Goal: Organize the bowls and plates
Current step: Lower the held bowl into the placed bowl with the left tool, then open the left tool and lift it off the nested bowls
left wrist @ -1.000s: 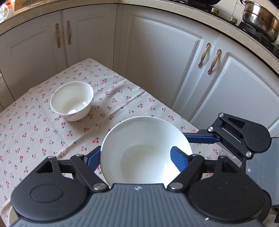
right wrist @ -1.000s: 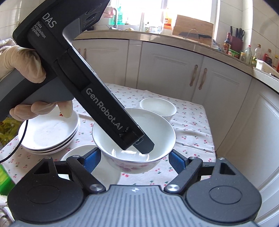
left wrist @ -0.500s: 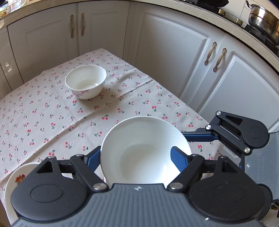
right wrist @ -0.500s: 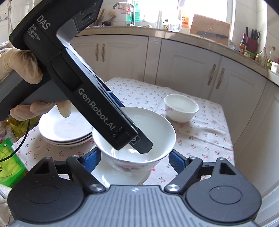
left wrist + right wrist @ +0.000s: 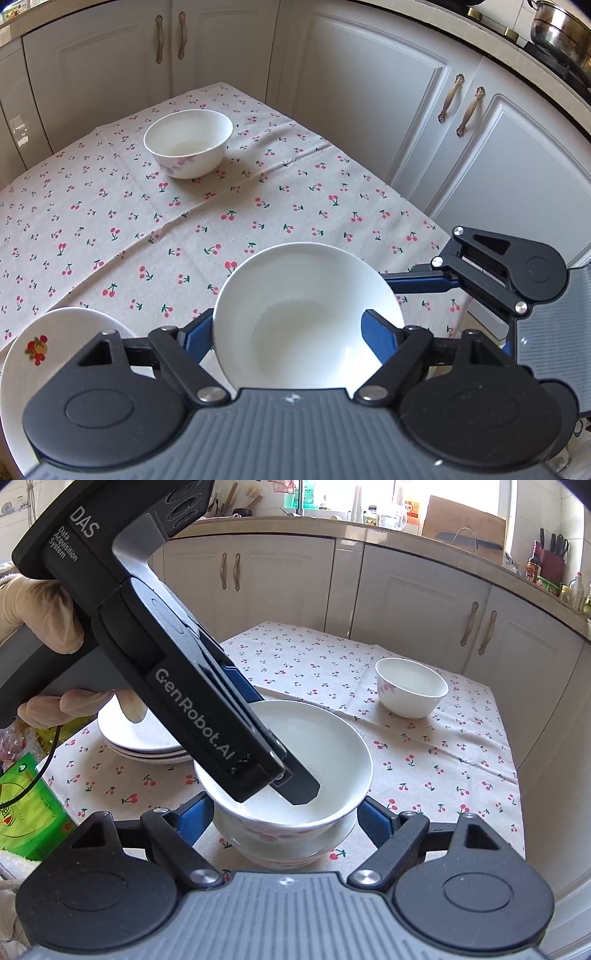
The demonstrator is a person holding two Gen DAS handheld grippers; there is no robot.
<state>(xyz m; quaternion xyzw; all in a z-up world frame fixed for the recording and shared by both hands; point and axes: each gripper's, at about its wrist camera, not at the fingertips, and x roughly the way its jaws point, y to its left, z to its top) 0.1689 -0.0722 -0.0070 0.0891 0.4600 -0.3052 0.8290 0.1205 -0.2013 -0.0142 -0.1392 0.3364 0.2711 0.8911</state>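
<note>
A large white bowl [image 5: 306, 317] with a pink flower pattern sits between my left gripper's [image 5: 288, 332] blue fingers [image 5: 376, 336]; in the right wrist view the left gripper clamps the bowl's [image 5: 325, 775] rim, one finger inside. The bowl hangs above the cherry-print tablecloth [image 5: 184, 229], over a small white plate [image 5: 332, 842]. My right gripper [image 5: 284, 819] is open, its blue fingers on either side of the bowl without touching. It also shows in the left wrist view [image 5: 498, 273]. A small white bowl [image 5: 188, 142] stands at the table's far side.
A stack of white plates [image 5: 140, 742] lies at the table's left in the right wrist view. A fruit-print plate [image 5: 44, 350] sits by the near edge. White cabinets [image 5: 369, 92] close off the far sides. A green packet [image 5: 26, 805] lies at left.
Both grippers and the held bowl have pulled back and risen; the small bowl appears farther away. A fruit-print plate has come into the left wrist view.
</note>
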